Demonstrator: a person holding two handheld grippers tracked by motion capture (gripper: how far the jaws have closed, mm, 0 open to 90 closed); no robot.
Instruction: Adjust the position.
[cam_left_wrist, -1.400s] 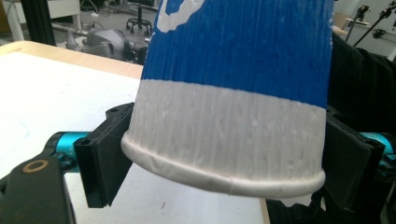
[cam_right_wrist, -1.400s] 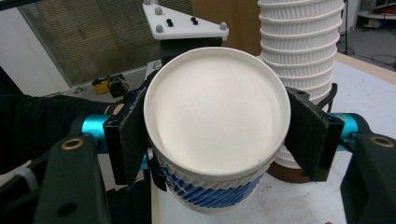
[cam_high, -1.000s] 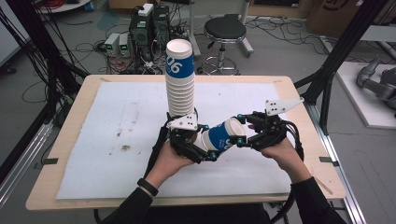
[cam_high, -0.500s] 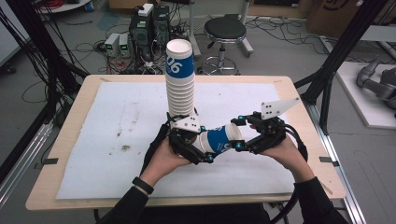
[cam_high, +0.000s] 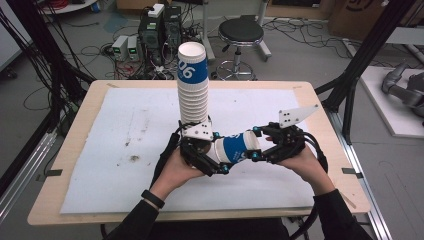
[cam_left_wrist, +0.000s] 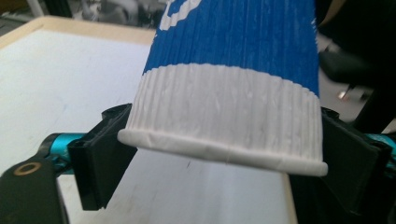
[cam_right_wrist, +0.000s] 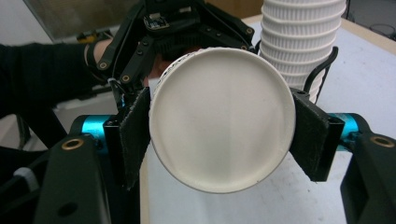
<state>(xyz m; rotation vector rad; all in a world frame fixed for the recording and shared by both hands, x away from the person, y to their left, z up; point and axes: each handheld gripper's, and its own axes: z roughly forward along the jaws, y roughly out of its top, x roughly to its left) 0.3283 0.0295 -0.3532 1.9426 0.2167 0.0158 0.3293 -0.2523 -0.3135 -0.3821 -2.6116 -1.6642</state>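
High view: blue-and-white cup (cam_high: 236, 147) on its side above the counter (cam_high: 70, 130), between left tongs (cam_high: 212, 162) and right tongs (cam_high: 256, 144), just in front of the cup stack (cam_high: 193, 85). Left gripper view: jaws pinch the cup's rim end. Right gripper view: jaws clamp the cup's base end.
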